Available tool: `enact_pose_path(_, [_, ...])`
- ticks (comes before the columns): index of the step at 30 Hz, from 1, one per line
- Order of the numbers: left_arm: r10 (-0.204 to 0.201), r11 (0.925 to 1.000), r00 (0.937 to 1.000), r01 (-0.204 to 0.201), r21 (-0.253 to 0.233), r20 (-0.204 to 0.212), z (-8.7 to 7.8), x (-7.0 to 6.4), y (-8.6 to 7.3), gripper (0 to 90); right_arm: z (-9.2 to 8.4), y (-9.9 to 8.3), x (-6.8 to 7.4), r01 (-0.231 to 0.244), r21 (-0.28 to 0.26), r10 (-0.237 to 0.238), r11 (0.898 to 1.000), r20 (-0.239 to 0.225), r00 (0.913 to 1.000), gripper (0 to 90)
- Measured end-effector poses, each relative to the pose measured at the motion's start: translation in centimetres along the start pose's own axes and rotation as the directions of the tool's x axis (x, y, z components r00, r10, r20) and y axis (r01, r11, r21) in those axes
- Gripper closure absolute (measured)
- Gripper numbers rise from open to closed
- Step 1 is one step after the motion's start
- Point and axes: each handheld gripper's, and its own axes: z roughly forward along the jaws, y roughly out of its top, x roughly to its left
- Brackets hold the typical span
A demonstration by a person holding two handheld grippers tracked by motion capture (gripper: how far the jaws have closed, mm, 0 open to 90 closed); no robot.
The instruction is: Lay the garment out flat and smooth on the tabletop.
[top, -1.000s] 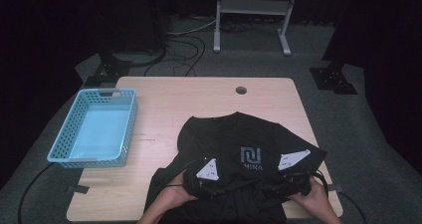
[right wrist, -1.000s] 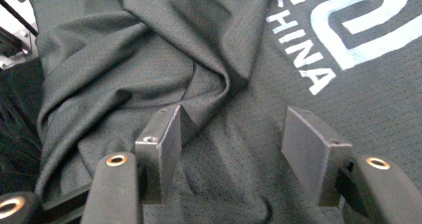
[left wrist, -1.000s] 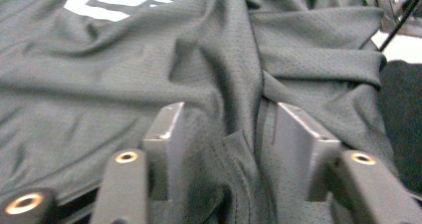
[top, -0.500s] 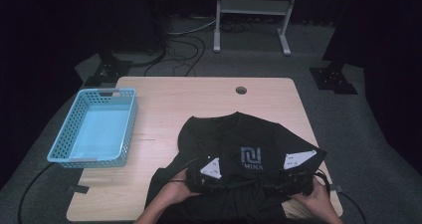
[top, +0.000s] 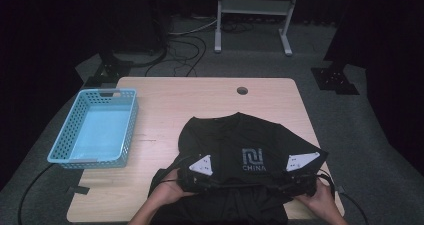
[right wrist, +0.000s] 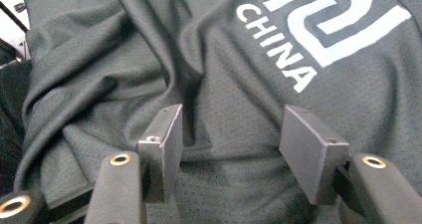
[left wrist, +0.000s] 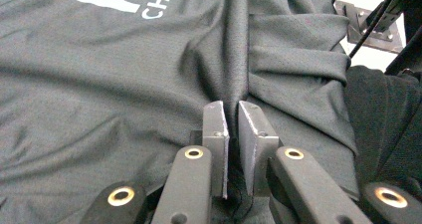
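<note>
A black T-shirt with a white "CHINA" logo lies on the near right part of the wooden table. Its lower part is bunched toward the person. My left gripper sits at the shirt's near left, under a hand. In the left gripper view, the left gripper is shut on a raised fold of the black fabric. My right gripper is at the shirt's near right. In the right gripper view, the right gripper stands open, with the cloth lying slack between its pads.
A light blue plastic basket stands at the table's left side with nothing in it. A round cable hole is at the table's far edge. Cables and a metal stand's legs are on the floor behind.
Both hands stay at the shirt's near edge and have barely shifted. The high view is too dark and small to show the jaws.
</note>
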Motion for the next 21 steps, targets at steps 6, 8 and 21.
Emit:
enact_pose_path(6, [-0.019,0.9995,0.9998,0.019,-0.023,0.008,-0.6,0.0,-0.3,82.1,-0.2,-0.2,0.0,-0.002,-0.001,0.002,1.000,0.008,1.0000,43.1])
enact_pose_path(8, [-0.027,0.9991,0.9996,0.027,-0.031,0.012,-0.8,0.0,-0.4,82.1,-0.2,-0.2,0.0,-0.001,0.003,0.001,1.000,0.012,0.9999,43.2])
enact_pose_path(21, [-0.038,0.9987,0.9991,0.037,-0.035,-0.020,-2.5,0.6,-1.0,82.4,-0.2,0.0,0.0,0.006,0.022,-0.007,1.000,0.023,0.9997,43.5])
